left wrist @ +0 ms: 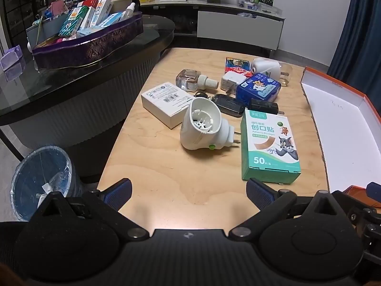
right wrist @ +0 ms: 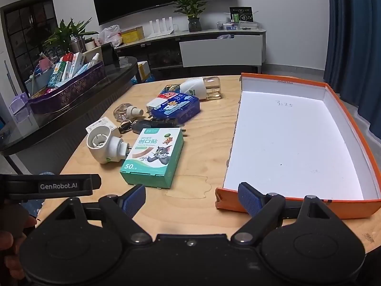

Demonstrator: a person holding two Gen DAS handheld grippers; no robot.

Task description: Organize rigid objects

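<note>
Ten or so items: lying in a loose cluster on the wooden table (right wrist: 190, 214), all to the left of the orange tray (right wrist: 352, 143).
Orange tray: sitting on the table with its white floor bare, nothing lying inside.
Bandage box (right wrist: 152, 159): the green one, lying flat, nearest of the cluster to the orange tray's near left corner.
White plug-in heater (left wrist: 202, 126): lying on its side just left of the bandage box, its prongs pointing at that box.
White carton (left wrist: 164, 103): lying flat behind the heater, farther from the orange tray.
Car key (left wrist: 226, 103) and black adapter (left wrist: 264, 107): lying behind the bandage box, side by side.
Blue box (right wrist: 177, 108): sitting behind the black adapter, a white charger (left wrist: 232, 82) touching its left side.
Clear bottle (left wrist: 193, 81): lying on its side, left of the white charger.
Second heater (right wrist: 202, 89): lying at the far end of the cluster, a liquid bottle fitted in it, a red card pack (left wrist: 238, 68) beside it.
Left claw (left wrist: 188, 191): hovering over the table's near edge, fingers spread wide, holding nothing.
Right claw (right wrist: 193, 200): spread wide, holding nothing, its right finger (right wrist: 250, 202) showing in front of the orange tray's near wall.
Purple tin (left wrist: 95, 45): sitting on the dark glass counter, well left of the orange tray, holding upright boxes.
Blue bin (left wrist: 42, 178): standing on the floor, below the counter.
</note>
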